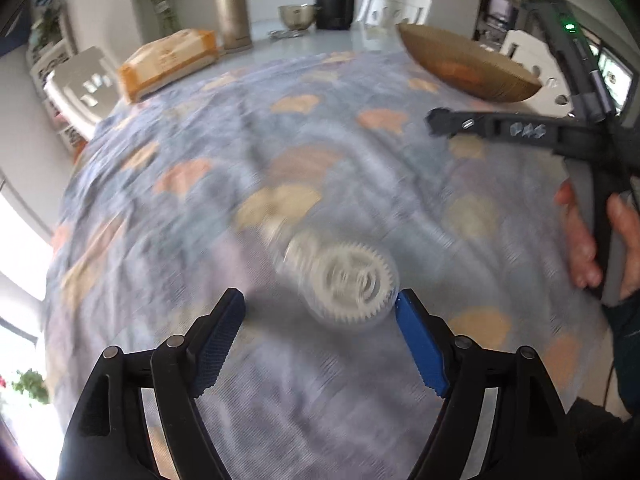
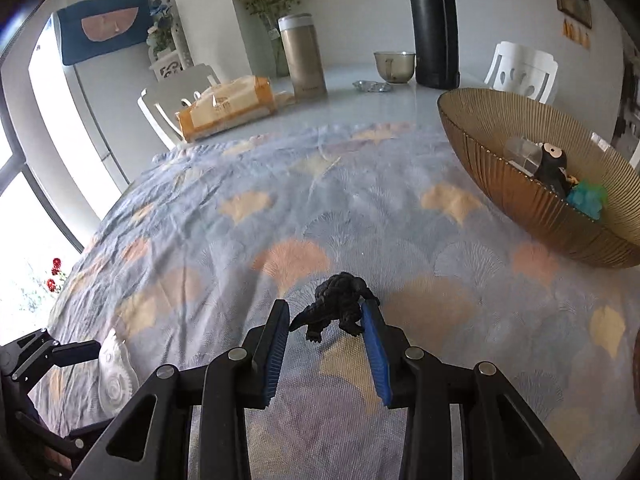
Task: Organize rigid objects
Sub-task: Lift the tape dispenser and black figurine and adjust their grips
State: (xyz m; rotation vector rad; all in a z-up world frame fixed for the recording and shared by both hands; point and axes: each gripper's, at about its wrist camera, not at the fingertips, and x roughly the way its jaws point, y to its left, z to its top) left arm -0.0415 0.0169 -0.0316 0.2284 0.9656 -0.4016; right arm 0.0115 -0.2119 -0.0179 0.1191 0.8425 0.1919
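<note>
Your left tongs are spread wide, blue pads well apart, low centre of the left wrist view. A white gear lies on the patterned cloth just ahead of them, nearer the right pad, touching or almost touching it; motion blur makes contact hard to call. A second pale toothed piece seems to sit just behind the gear, too smeared to identify. Your right hand shows at the right edge of that view, wrapped round the dark handle of the other tool. In the right wrist view your right tongs are parted, bottom centre, with a small dark dinosaur figure standing on the cloth between the tips. The right pad touches the figure's side; the left pad is clear of it, a gap showing. No squeeze yet. The ribbed amber bowl sits at the right of the frame on the surface, holding a clear plastic piece, a black figure and something turquoise. At the far end of the surface: an orange tissue pack, a gold canister, a tall black flask and a metal cup. The gear also shows at the lower left of the right wrist view, beside the left tool.
</note>
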